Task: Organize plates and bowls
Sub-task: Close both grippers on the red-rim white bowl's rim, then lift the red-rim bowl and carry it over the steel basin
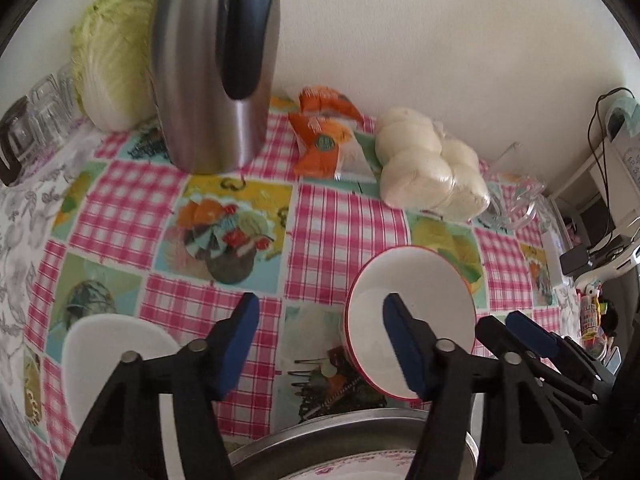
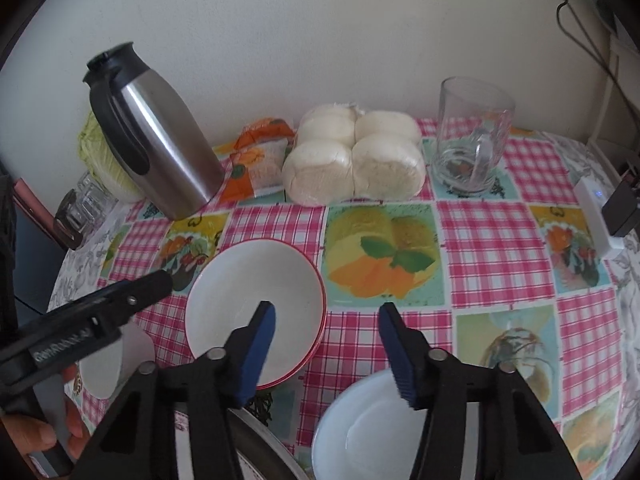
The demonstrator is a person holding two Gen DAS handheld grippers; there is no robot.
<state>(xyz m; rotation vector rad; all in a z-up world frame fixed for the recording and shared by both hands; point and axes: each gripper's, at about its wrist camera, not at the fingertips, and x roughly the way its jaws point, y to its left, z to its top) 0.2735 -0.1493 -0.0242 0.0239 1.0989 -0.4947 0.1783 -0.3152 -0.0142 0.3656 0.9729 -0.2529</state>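
A stack of white red-rimmed bowls (image 1: 416, 300) (image 2: 248, 280) sits on the checked tablecloth. My left gripper (image 1: 320, 340) is open and empty, its right finger over the stack's near side. My right gripper (image 2: 328, 344) is open and empty, its left finger over the stack's near edge. A white bowl (image 2: 360, 436) lies below the right gripper. Another white dish (image 1: 104, 344) (image 2: 100, 372) lies at the left. A metal-rimmed plate with pink flowers (image 1: 352, 452) sits at the near edge. The left gripper (image 2: 100, 312) also shows in the right wrist view, with the hand holding it.
A steel thermos jug (image 1: 208, 80) (image 2: 156, 140), a cabbage (image 1: 112, 52), orange packets (image 1: 328, 140) (image 2: 260, 156) and bagged white buns (image 1: 428, 164) (image 2: 356, 156) line the back wall. A glass mug (image 2: 468, 136) stands back right. Small glasses (image 2: 84, 204) stand at the left edge.
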